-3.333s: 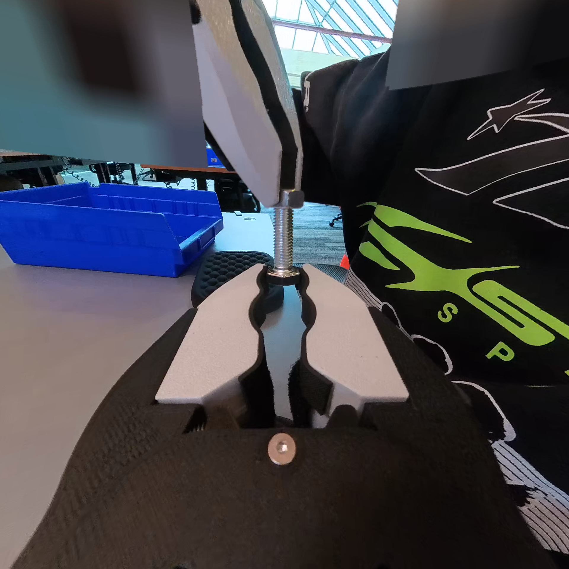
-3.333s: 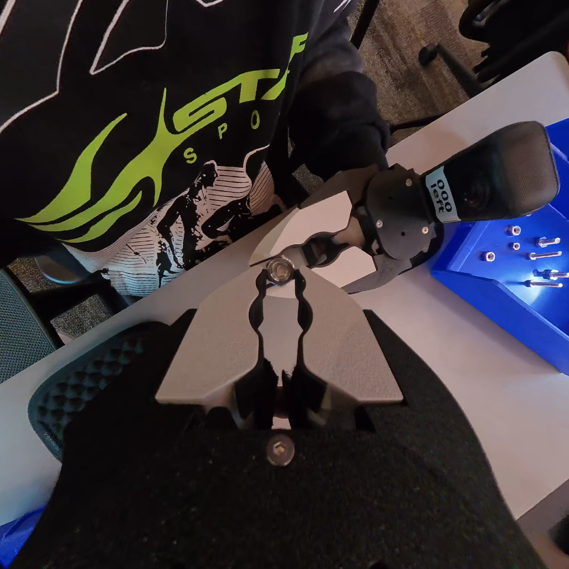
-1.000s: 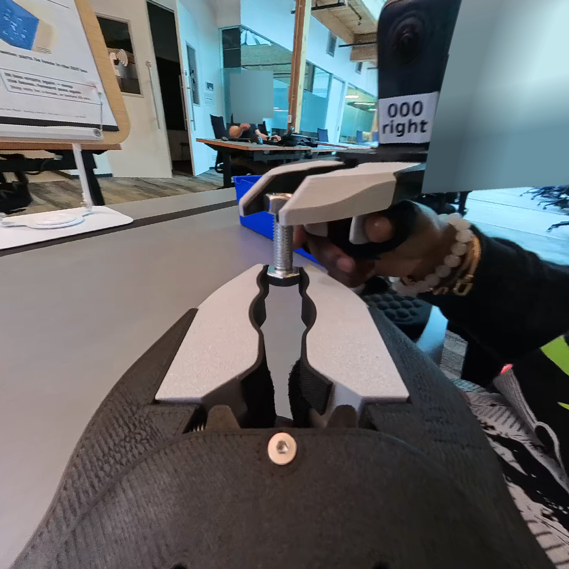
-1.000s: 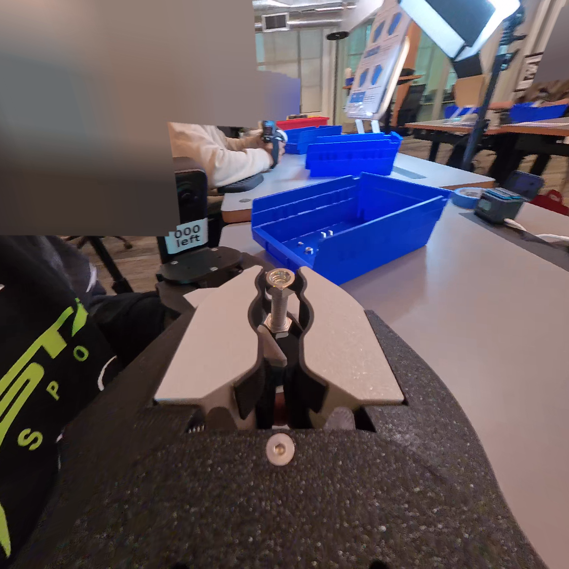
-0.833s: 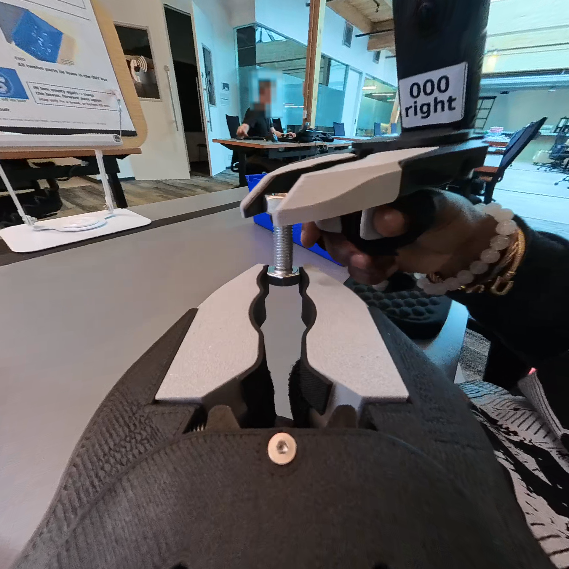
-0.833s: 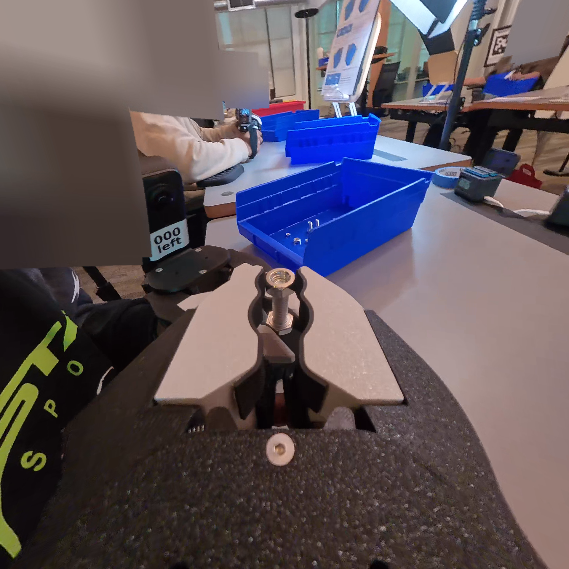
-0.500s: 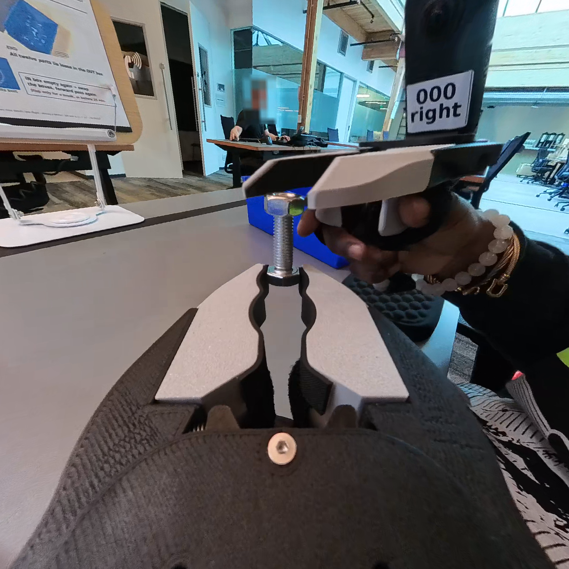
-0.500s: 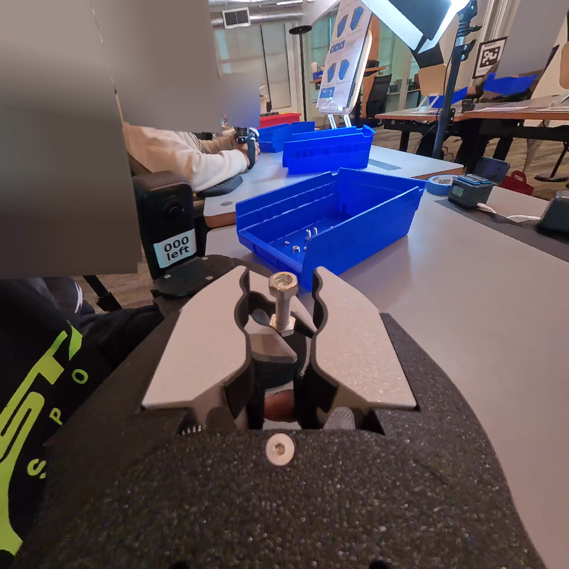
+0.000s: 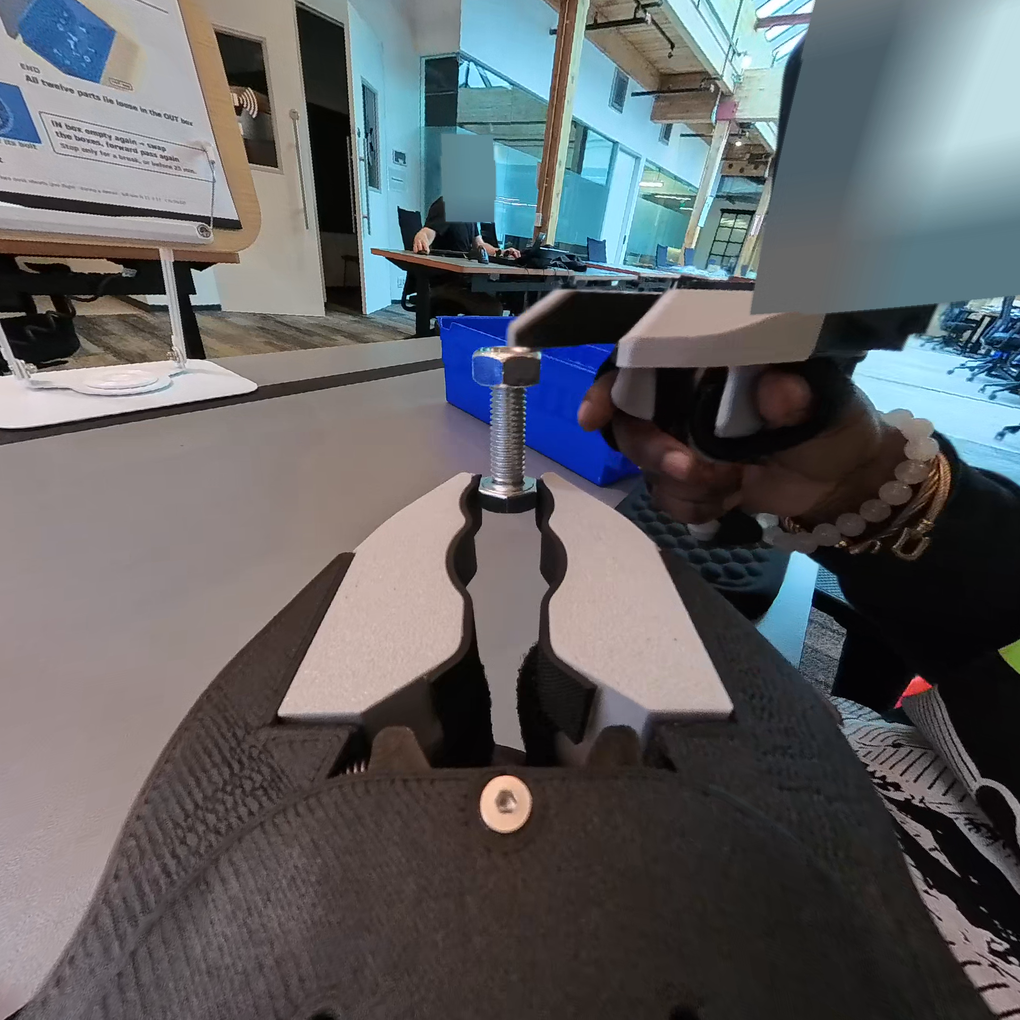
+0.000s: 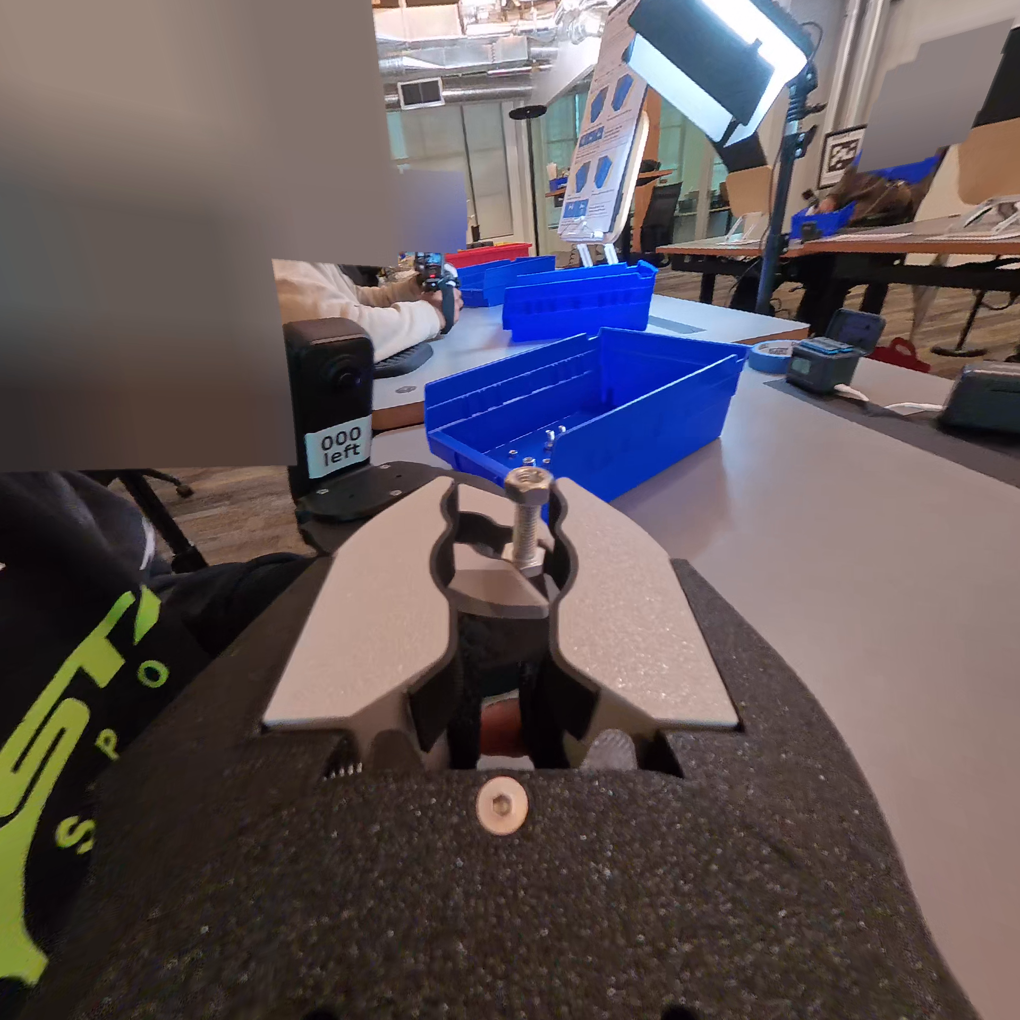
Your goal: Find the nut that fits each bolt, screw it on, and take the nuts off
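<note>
**Steel bolt standing in a clamped nut, other jaws loose around the head**

The left gripper (image 9: 506,497) has its grey, grainy-surfaced fingers (image 9: 408,596) pinched in on a silver hex nut (image 9: 506,490), with the black wavy-edged pads pressing on opposite sides of it right at the tips. Sticking straight up out of that nut is a shiny threaded bolt (image 9: 508,436), its hex head (image 9: 506,368) on top.

The right gripper (image 10: 505,508) sits around that head with its jaws parted wider than the head itself. In the right wrist view the head (image 10: 528,483) is up against the right-hand finger, and there's clear space between it and the other finger, so nothing is clamped there. Same matte grey fingers and black scalloped pads on this one, in a coarse, speckled black foam-like body.

All of this is held over a smooth grey table (image 10: 828,552). Behind it is a glossy blue plastic bin (image 10: 651,436) with ribbed inner walls and a few small silver nuts and bolts (image 10: 543,444) lying loose on its floor.
</note>
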A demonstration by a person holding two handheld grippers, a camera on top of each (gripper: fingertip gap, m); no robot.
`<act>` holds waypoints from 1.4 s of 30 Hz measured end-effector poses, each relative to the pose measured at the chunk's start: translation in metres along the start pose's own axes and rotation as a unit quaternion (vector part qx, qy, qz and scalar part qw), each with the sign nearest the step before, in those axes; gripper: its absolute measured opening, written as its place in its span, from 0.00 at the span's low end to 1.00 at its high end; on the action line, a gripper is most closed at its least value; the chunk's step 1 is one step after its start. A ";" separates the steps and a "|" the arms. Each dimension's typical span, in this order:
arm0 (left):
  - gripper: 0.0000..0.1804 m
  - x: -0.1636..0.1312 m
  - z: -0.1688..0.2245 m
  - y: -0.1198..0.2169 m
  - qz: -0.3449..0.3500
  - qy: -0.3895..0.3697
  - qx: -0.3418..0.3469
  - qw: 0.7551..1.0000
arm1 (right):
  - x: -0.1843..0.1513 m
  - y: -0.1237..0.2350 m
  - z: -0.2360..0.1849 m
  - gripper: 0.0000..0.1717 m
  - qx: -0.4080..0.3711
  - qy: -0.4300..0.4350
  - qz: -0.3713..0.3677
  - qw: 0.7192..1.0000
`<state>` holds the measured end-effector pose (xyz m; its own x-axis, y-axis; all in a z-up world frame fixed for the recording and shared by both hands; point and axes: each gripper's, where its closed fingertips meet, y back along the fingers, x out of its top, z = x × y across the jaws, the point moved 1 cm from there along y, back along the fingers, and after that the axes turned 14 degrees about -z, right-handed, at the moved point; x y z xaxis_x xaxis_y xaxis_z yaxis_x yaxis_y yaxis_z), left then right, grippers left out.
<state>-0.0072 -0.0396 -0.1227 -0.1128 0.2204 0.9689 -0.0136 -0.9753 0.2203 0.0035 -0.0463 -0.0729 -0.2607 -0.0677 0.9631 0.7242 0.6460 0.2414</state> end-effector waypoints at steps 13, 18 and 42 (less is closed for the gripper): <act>0.10 -0.003 -0.004 -0.003 -0.010 0.009 0.008 1.000 | -0.004 -0.008 -0.005 0.30 0.017 -0.005 0.003 1.000; 0.10 -0.002 -0.006 -0.001 -0.006 0.018 0.007 1.000 | -0.005 0.006 -0.013 0.14 0.037 -0.002 0.018 0.999; 0.10 -0.006 -0.005 -0.005 -0.019 0.011 0.007 1.000 | -0.011 -0.007 -0.002 0.27 0.032 -0.007 0.014 0.999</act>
<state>-0.0113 -0.0365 -0.1298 -0.1345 0.2564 0.9572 -0.0046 -0.9661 0.2581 0.0030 -0.0515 -0.0845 -0.2497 -0.0391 0.9675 0.6897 0.6942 0.2060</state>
